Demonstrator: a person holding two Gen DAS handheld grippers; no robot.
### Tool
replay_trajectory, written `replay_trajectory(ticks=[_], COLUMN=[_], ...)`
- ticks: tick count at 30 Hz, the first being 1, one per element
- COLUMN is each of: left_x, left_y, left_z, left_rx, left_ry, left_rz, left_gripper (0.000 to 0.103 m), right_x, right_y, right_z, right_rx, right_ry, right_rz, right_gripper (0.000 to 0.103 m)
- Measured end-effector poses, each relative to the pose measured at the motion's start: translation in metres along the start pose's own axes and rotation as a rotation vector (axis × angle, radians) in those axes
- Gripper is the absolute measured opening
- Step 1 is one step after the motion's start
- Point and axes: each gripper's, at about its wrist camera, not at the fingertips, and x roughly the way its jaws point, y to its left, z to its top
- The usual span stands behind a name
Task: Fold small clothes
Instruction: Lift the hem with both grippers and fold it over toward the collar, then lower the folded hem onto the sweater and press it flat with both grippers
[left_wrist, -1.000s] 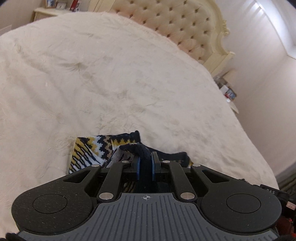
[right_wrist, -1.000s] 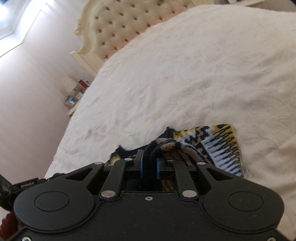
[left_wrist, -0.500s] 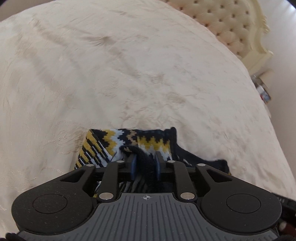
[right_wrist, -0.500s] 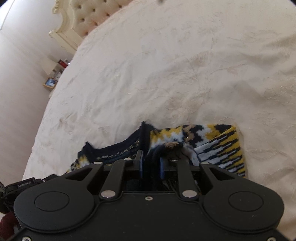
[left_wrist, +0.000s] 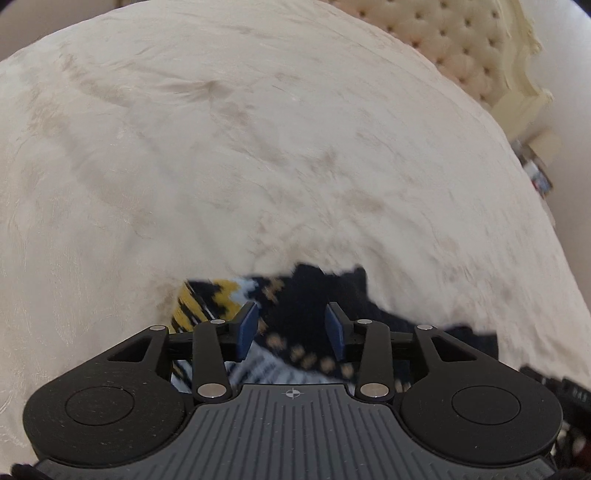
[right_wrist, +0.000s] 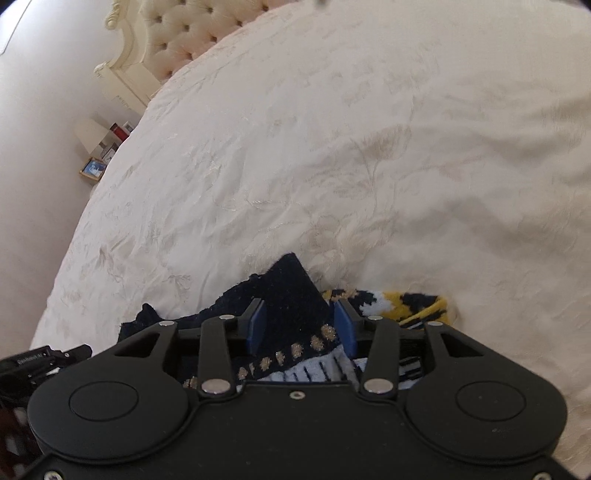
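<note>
A small knitted garment (left_wrist: 295, 295), navy with yellow, white and tan patterns, lies folded on the cream bedspread (left_wrist: 258, 147). My left gripper (left_wrist: 291, 325) is open just above it, blue pads apart, nothing between them. In the right wrist view the same garment (right_wrist: 291, 288) lies below my right gripper (right_wrist: 301, 326), which is also open and empty. A navy corner points away from me toward the bed's middle. Most of the garment is hidden under the gripper bodies.
A tufted cream headboard (left_wrist: 461, 44) stands at the far end of the bed; it also shows in the right wrist view (right_wrist: 184, 37). A bedside shelf with a framed picture (right_wrist: 92, 170) and small items sits beside the bed. The other gripper's body (right_wrist: 37, 365) shows at the lower left.
Both grippers were shut on the garment's navy edge, carried it forward over the patterned part, and have now opened and let it go. The garment lies folded over.
</note>
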Motion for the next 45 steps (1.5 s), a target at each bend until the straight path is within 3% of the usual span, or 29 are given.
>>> replay_trajectory(ticks=[9,12,16,18,21,26,30,33,38,45], left_x=[0.001,0.009,0.025,0.029,0.033,0.027,0.019,0.013,0.014,0.035], left_y=[-0.044,-0.050,-0.039,-0.032,-0.031,-0.039,-0.047,-0.059,-0.092,-0.125], left_z=[-0.054,-0.068,-0.077,-0.076,-0.074,-0.071,-0.065,-0.064,-0.063,-0.063], left_rx=[0.224,0.306,0.403,0.418,0.439,0.390,0.293,0.241,0.286,0.360], left_ry=[0.119,0.148,0.171,0.175,0.185,0.194,0.248,0.248,0.236,0.246], left_rz=[0.000,0.034,0.142,0.139,0.140,0.155,0.117,0.092,0.085,0.136], left_gripper=[0.041,0.042,0.042,0.043,0.044,0.046,0.064,0.065,0.066,0.066], right_x=[0.000,0.009,0.030,0.038,0.042,0.039,0.019,-0.001,-0.031,-0.047], right_y=[0.055,0.076,0.089,0.084,0.070,0.063,0.048,0.036,0.029,0.016], right_z=[-0.040,-0.058,-0.082,-0.086,-0.080,-0.072,-0.061,-0.059,-0.068,-0.081], right_rx=[-0.300,-0.433,-0.639,-0.683,-0.631,-0.548,-0.396,-0.293,-0.192,-0.140], right_ry=[0.102,0.162,0.238,0.251,0.258,0.258,0.234,0.199,0.153,0.146], right_rz=[-0.016,-0.038,-0.133,-0.198,-0.230,-0.181,-0.103,-0.073,-0.062,-0.076], right_gripper=[0.058,0.059,0.059,0.059,0.058,0.063,0.070,0.074,0.079,0.091])
